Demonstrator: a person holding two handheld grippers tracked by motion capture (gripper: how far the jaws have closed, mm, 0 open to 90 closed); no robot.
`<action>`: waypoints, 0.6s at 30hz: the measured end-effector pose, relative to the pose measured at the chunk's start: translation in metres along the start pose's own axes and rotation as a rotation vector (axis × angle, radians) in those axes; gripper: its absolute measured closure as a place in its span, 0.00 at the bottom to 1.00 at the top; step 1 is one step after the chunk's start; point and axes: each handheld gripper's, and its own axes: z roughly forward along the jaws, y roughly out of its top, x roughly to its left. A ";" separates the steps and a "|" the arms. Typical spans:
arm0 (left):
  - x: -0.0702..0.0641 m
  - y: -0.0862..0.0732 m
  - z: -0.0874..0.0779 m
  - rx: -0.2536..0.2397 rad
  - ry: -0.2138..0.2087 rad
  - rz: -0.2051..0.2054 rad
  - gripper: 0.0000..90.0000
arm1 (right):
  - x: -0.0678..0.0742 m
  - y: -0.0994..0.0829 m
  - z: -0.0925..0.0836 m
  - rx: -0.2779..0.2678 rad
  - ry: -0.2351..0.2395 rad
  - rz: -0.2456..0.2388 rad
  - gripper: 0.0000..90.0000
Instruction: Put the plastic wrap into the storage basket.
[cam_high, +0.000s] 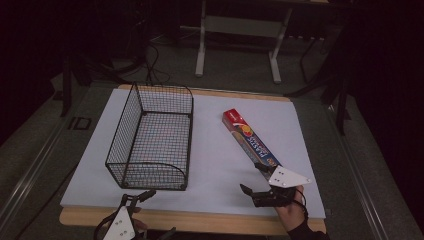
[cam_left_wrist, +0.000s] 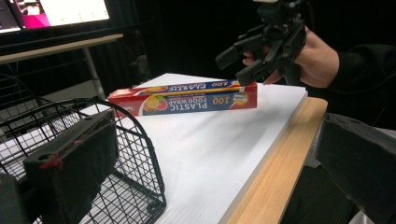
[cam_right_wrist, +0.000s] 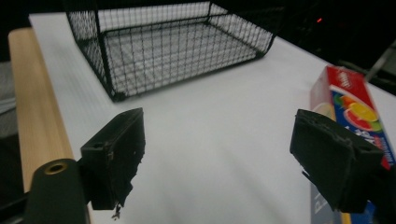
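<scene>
One wire basket (cam_high: 152, 140), one plastic wrap box (cam_high: 250, 140)

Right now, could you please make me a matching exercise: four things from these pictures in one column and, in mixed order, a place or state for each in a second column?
Things:
1. wire basket
2. plastic wrap box
3. left hand-held gripper
4. right hand-held gripper

Places or states:
A. open, beside the near end of the long box
B. lies flat on the right half of the white sheet
C. stands empty on the left half of the white sheet
D. open, at the table's near edge by the basket

Pairs: 1-C, 2-B, 3-D, 4-A
</scene>
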 end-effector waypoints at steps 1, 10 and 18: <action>0.000 0.000 0.000 0.001 -0.003 -0.003 0.00 | 0.000 -0.001 0.001 0.004 0.010 -0.008 0.19; -0.001 -0.001 0.002 0.014 -0.012 0.009 0.00 | 0.008 0.006 0.000 0.068 0.019 0.007 0.14; -0.002 -0.001 0.003 0.024 -0.029 0.013 0.00 | 0.012 0.018 -0.004 0.049 0.041 -0.011 0.11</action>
